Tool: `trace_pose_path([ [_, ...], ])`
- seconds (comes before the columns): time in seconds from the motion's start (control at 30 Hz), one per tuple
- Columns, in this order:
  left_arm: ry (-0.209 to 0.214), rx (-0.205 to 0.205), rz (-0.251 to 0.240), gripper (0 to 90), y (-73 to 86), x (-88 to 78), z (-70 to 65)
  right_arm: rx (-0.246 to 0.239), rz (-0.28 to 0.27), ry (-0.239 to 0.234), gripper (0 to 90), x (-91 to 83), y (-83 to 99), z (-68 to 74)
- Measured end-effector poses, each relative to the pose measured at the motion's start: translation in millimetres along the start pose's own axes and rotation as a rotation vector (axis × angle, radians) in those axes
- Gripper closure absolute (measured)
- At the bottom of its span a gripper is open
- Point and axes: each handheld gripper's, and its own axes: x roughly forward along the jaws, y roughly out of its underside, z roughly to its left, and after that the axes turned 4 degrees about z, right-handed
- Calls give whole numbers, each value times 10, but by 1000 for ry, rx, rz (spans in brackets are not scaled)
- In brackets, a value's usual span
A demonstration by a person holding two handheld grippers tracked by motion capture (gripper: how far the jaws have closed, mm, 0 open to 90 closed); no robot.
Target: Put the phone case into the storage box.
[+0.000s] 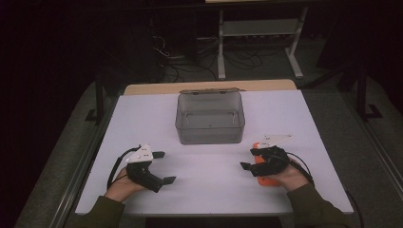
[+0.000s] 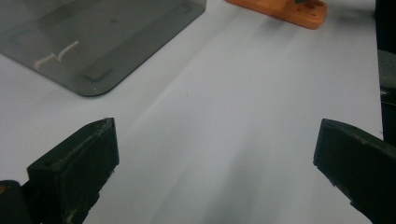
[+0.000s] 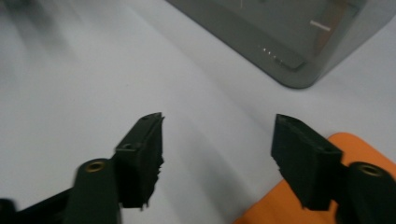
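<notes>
Orange plastic, flat and slab-like, lies on the white counter (image 1: 214, 185) at the near right: the orange piece (image 1: 264, 180) sits mostly beneath the right hand-held gripper (image 1: 250, 159), with its edge showing under the person's right hand. In the right gripper view the same piece fills the near right corner under one jaw, while the other jaw hangs over bare counter; the jaws stand at a middling gap with nothing pressed between them, so nothing is gripped yet. The left hand-held gripper (image 1: 162, 167) rests at the near left, well apart from the piece, its jaws spread wide over the plain surface. A smoky grey transparent box (image 1: 210, 118) stands open at the middle of the counter, farther off, between the two hands and just beyond them; it looks empty. Judging by its look, the orange piece should be light and stiff, a hard moulded part that will not bend or crush, but its smooth faces could slip on the pads. Because it lies so flat, the best hold seems to be across its narrow width at one long edge, with the jaws brought down to straddle both sides, rather than pinching at a rounded corner.
</notes>
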Motion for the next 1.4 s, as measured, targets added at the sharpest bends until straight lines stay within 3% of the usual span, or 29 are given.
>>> trace_pose_path([
  [0.1,-2,-2,-3,0,0,-5,1,-11,39,-5,495,5,16,33],
  [0.17,-3,-1,-2,0,0,-6,1,-13,48,-4,522,3,21,45],
  [0.23,-2,-1,-2,0,-1,-5,-2,-23,69,-5,619,0,33,66],
  [0.3,-3,-1,-2,0,-1,-3,-4,-20,80,-6,652,-1,37,76],
  [0.33,-3,-1,-1,0,-1,-4,-4,-24,95,-4,721,1,49,85],
  [0.53,-4,-1,-1,0,-1,-7,-3,-19,136,-2,879,3,90,95],
  [1.1,-8,-5,-3,0,2,-15,6,-29,223,18,887,4,212,132],
  [1.4,-6,-5,-3,0,0,-10,8,-17,228,43,887,-78,286,89],
])
